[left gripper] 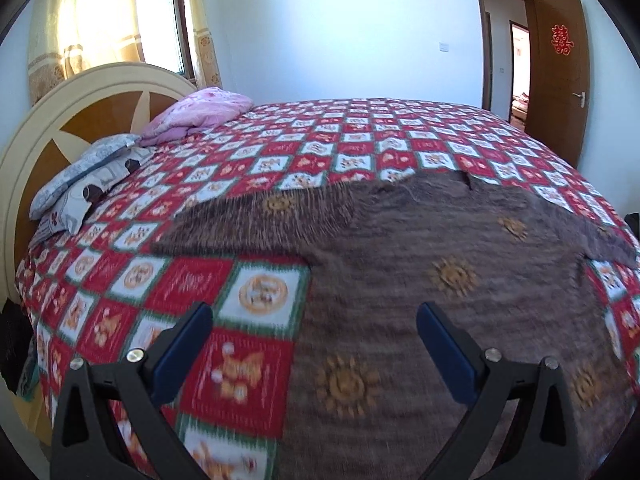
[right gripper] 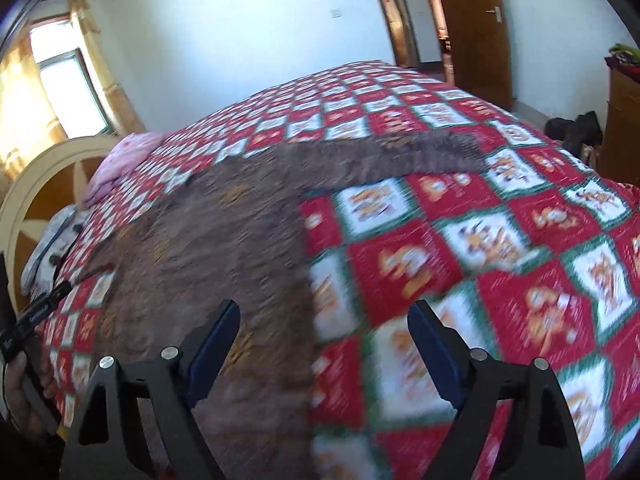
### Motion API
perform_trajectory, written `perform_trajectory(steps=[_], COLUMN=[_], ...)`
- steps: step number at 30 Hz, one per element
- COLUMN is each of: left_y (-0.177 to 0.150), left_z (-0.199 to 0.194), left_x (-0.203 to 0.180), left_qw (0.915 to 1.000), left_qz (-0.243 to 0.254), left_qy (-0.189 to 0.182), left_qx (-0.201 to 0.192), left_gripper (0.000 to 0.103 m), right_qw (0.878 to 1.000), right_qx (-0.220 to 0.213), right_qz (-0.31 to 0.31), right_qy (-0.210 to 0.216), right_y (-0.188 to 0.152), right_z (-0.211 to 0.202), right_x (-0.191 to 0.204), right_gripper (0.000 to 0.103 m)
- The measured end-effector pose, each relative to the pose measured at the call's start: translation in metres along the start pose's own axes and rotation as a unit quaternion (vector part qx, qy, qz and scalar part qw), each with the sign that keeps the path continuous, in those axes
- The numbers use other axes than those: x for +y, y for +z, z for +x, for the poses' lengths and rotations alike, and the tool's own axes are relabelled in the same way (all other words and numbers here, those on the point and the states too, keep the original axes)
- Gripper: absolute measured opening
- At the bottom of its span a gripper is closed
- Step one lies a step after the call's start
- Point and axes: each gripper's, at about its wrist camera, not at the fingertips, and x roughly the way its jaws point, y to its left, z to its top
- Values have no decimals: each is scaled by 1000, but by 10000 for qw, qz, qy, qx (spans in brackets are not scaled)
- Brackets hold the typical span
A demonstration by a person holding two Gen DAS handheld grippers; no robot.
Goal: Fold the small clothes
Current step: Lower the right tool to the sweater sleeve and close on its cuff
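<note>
Approach step: your left gripper (left gripper: 314, 330) and right gripper (right gripper: 324, 326), both open, hover over sweater (left gripper: 440, 260); next, pinch its 6 o'clock hem.

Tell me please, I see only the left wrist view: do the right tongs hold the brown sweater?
Observer: No. The right tongs stand open above the brown sweater, at its edge, with nothing between them.
Operator: Where does the far sleeve end?
Observer: The sleeve ends flat on the bedspread, short of the bed's edge.
Operator: What stands beyond that side of the bed?
Observer: A wooden cabinet by the wall.
</note>
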Motion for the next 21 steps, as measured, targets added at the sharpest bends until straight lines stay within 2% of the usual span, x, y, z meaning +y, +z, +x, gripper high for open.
perform_trajectory(steps=[2, 7, 9, 14, 17, 19, 21], left_y=[8, 26, 32, 41, 46, 46, 44], left_z=[13, 53, 70, 104, 121, 129, 136], left_x=[0, 9, 17, 34, 42, 43, 45], left_qw=[9998, 9986, 9976, 9935, 9935, 9929, 9927], left_qz=[40, 31, -22, -91, -294, -371, -426], left_qy=[146, 475, 658, 1123, 1098, 1125, 1122], left_qx=[-137, -237, -204, -179, 7, 72, 141], left_gripper=[103, 103, 103, 103, 103, 103, 103], right_qw=[9999, 9974, 9952, 9884, 9866, 9856, 9854], right_qx=[7, 27, 32, 69, 89, 79, 121], right_qz=[166, 687, 929, 1419, 1514, 1628, 1595], right_qy=[-24, -195, -308, -542, -599, -445, -575], right_y=[15, 56, 74, 106, 120, 128, 137], right_z=[11, 38, 53, 85, 100, 107, 116], right_x=[-16, -59, -82, -131, -149, -158, -162], right_gripper=[74, 67, 52, 51, 51, 51, 51])
